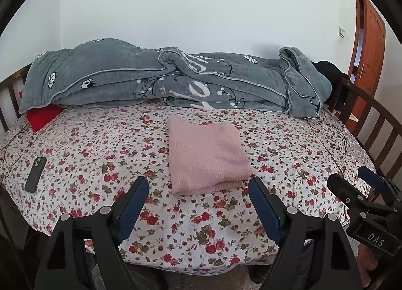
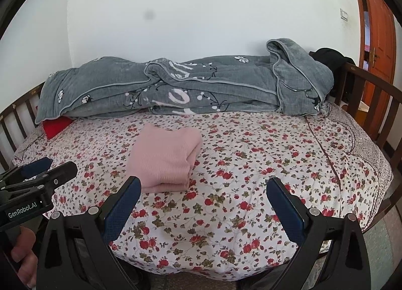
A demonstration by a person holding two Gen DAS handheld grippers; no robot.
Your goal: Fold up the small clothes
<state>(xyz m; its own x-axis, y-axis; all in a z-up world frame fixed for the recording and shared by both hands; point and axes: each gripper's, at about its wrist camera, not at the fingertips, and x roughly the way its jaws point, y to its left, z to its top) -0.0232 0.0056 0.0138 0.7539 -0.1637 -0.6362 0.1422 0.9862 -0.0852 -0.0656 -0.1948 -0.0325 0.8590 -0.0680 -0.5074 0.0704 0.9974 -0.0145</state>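
Observation:
A pink knitted garment [image 1: 207,155] lies folded in a neat rectangle on the floral bed sheet [image 1: 100,154]; it also shows in the right wrist view [image 2: 164,159]. My left gripper [image 1: 198,189] is open and empty, held above the bed's near edge just in front of the garment, not touching it. My right gripper [image 2: 202,190] is open and empty, to the right of the garment and short of it. Each gripper shows at the side of the other's view: the right one [image 1: 351,184], the left one [image 2: 51,166].
A grey quilt [image 1: 176,81] is heaped along the wall at the back. A red cushion [image 1: 42,116] peeks out under its left end. A dark phone [image 1: 36,174] lies at the bed's left. Wooden rails [image 1: 377,124] bound the bed's ends. A dark garment [image 2: 329,57] hangs on the right rail.

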